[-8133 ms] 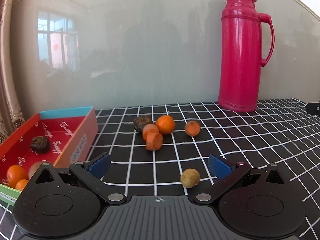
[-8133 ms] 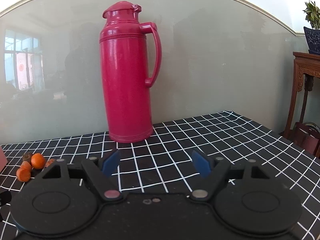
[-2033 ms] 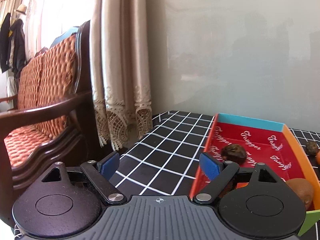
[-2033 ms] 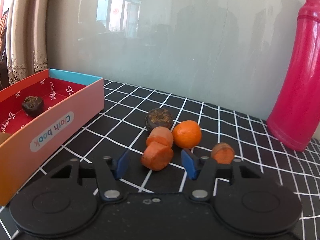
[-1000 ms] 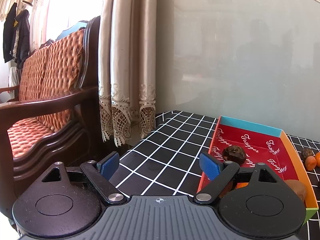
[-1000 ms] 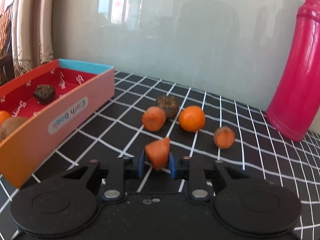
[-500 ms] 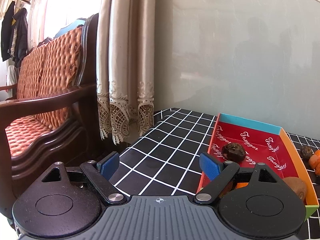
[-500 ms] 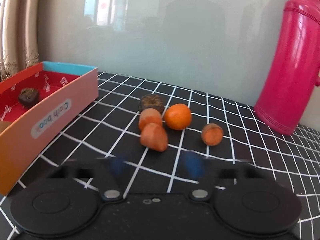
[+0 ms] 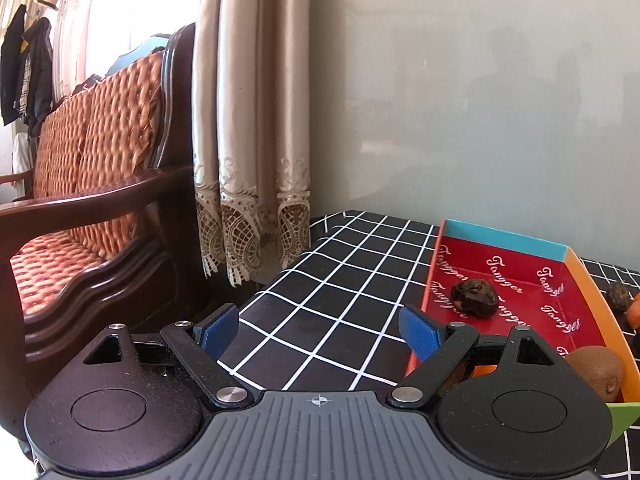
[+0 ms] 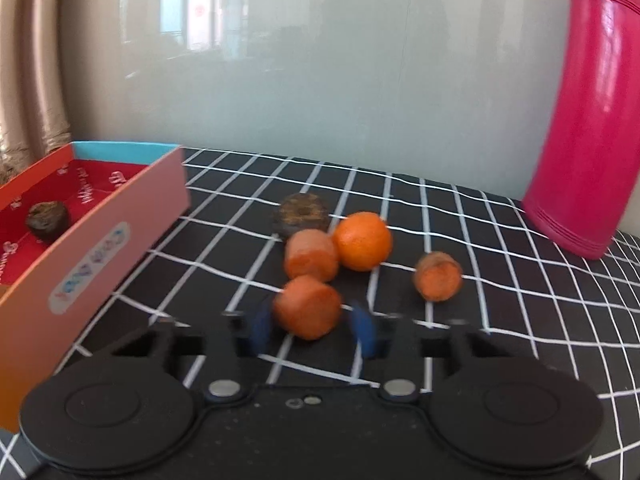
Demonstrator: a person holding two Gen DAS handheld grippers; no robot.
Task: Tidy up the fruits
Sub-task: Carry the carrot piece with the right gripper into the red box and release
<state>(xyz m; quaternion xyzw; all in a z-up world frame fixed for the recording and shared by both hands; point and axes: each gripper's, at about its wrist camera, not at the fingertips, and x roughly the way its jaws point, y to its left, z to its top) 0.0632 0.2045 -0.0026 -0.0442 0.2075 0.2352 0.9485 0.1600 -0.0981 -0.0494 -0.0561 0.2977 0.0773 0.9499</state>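
Two views: one camera on each hand-held gripper, both looking across a table under a black cloth (image 9: 320, 308) with a white grid.
Right gripper: the right gripper (image 10: 310, 326) has its blue pads either side of a carrot chunk (image 10: 307, 307); its jaws are closing, and small gaps show between pads and chunk. The pads are blurred.
Carrot chunk, direction: a short cylinder lying on its side, round cut face towards the camera, long axis running away into the scene.
Other loose fruit: just behind it a second carrot piece (image 10: 311, 255), touching a mandarin (image 10: 363, 241); a dark dried fruit (image 10: 301, 214) behind those; a third carrot piece (image 10: 438, 276) apart to the right, cut face towards the camera.
Left gripper: the left gripper (image 9: 318, 326) has its pads spread wide with only cloth between them.
Box: a red-lined cardboard box (image 9: 504, 236) sits left of the loose fruit, holding a dark dried fruit (image 9: 475, 299) and a kiwi (image 9: 596, 368).
Hard to make out: the box's near end is hidden behind the left gripper, something orange showing there. The label on the box's outer wall is too blurred to read.
Cut off: a pink thermos (image 10: 588, 128) runs out of frame at top right.
Surroundings: a lace-edged curtain (image 9: 252, 120) and a wooden armchair (image 9: 100, 208).
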